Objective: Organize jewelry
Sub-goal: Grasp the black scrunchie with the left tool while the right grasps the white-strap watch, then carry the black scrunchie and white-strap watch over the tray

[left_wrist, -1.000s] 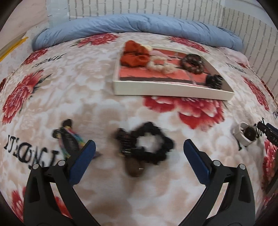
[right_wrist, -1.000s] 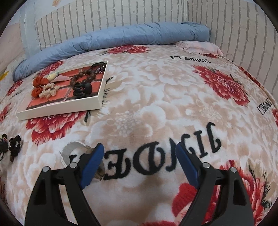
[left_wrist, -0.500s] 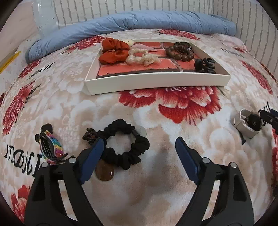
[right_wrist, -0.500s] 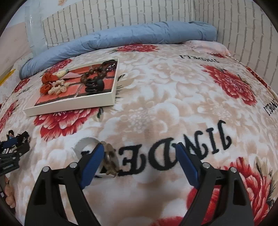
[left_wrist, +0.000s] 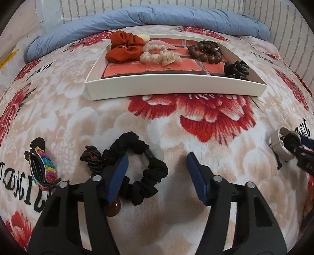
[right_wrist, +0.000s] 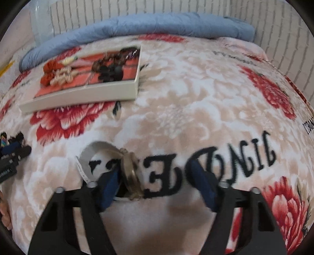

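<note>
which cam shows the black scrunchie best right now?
Left wrist view. The black scrunchie lies sharp and close on the blanket, between the fingers of the left gripper, whose jaws have just been closing. The right wrist view is blurred and shows only dark shapes at its left edge; the scrunchie cannot be made out.

Blanket (left_wrist: 109,121): beige and white plush, big red flowers, black lettering. Quilt (left_wrist: 176,17) at far edge: plain blue. Wall (right_wrist: 176,9): white brick pattern, grey joints. Tray (left_wrist: 176,88): cream walls, floor printed as red brick. In tray: rust-orange scrunchie (left_wrist: 125,47), cream scrunchie (left_wrist: 159,55), brown bead bracelet (left_wrist: 206,53), black claw clip (left_wrist: 236,69). On blanket: black scrunchie (left_wrist: 149,168), rainbow-striped clip (left_wrist: 42,168) with black teeth, watch (right_wrist: 109,162) with white strap. Gripper pads (left_wrist: 117,174): dark blue on black arms.
</note>
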The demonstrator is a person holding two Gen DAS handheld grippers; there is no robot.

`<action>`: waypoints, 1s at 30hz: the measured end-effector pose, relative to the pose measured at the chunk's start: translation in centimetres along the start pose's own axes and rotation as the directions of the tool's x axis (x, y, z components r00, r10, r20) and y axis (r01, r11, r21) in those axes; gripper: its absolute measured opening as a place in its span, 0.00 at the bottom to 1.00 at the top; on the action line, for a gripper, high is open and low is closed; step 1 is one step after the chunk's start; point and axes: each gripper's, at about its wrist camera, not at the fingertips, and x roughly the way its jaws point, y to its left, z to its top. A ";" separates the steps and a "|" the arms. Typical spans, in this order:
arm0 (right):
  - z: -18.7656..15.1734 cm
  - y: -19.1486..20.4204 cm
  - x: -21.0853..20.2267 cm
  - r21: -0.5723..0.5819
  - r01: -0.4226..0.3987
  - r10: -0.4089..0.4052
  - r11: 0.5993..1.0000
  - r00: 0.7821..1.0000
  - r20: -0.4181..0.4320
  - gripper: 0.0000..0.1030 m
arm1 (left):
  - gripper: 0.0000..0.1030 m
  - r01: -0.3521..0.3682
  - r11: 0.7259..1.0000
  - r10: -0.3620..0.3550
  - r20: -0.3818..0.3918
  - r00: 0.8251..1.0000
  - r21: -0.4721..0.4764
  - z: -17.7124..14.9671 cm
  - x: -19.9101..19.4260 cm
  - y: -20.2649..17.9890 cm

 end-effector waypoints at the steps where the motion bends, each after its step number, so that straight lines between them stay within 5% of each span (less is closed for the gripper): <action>1: 0.0 0.1 -0.1 0.001 -0.002 0.002 1.000 1.000 0.002 0.57 | 0.51 -0.001 1.000 0.001 0.000 1.000 0.002 0.1 0.0 0.0; 7: 0.1 0.1 -0.1 0.007 -0.048 0.048 0.999 0.999 -0.003 0.32 | 0.21 -0.001 1.000 0.001 0.008 1.000 0.027 0.2 -0.1 -0.5; 13: 0.2 0.3 -0.2 0.017 -0.082 0.081 0.997 0.997 0.005 0.13 | 0.19 -0.004 0.999 0.003 0.021 1.000 0.054 0.1 -0.3 -0.8; 23: 1.2 0.2 -2.6 0.026 -0.095 0.092 0.995 0.989 0.113 0.12 | 0.18 0.059 0.996 -0.065 0.101 0.993 0.060 0.7 -2.8 -0.8; 30: 5.3 1.6 -4.7 -0.003 -0.105 0.103 0.994 0.975 0.198 0.12 | 0.19 0.089 0.994 -0.102 0.205 0.974 0.068 5.3 -6.1 0.1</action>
